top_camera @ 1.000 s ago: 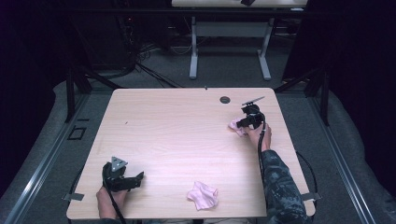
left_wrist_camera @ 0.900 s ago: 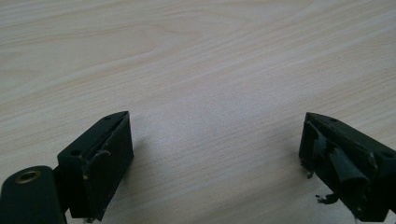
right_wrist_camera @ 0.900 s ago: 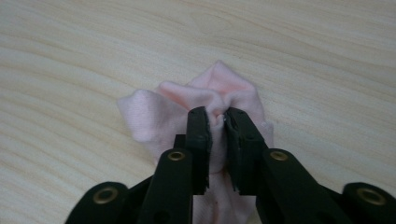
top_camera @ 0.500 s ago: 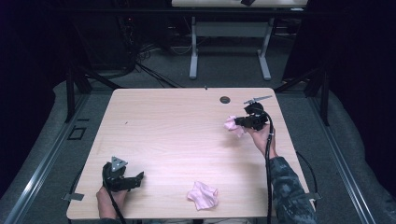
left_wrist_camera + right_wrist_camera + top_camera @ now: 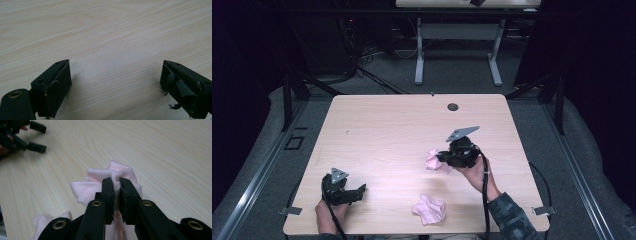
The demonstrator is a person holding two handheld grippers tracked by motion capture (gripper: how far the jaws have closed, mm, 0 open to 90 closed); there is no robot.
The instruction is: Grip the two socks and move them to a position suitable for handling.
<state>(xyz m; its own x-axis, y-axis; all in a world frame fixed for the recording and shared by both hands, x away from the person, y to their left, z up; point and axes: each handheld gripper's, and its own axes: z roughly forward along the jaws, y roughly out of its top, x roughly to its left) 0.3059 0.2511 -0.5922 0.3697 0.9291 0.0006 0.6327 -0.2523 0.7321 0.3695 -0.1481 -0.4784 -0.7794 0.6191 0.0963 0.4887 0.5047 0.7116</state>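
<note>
Table: a pale wood-grain rectangular tabletop (image 5: 382, 130), by which everything else is borne.
Right gripper: a black two-jaw tool (image 5: 443, 159) held over the right half of the table; its jaws have just been closing and are clenched on a fold of cloth, as is seen in the right gripper view (image 5: 117, 185).
Left gripper: a black two-jaw tool (image 5: 361, 189) kept near the front left corner; its jaws are spread wide in the left gripper view (image 5: 115, 82), with nothing but bare wood between them.
Held cloth: a small crumpled pale pink fabric piece (image 5: 433, 160), pinched at a bunched ridge (image 5: 100, 182) and hung from the right jaws.
Second cloth: a similar crumpled pink fabric piece (image 5: 430, 208), left lying near the front edge, well apart from the left gripper.
Handling: the cloth is judged light, soft and limp; a raised fold is best taken, since flat parts would slip away.
</note>
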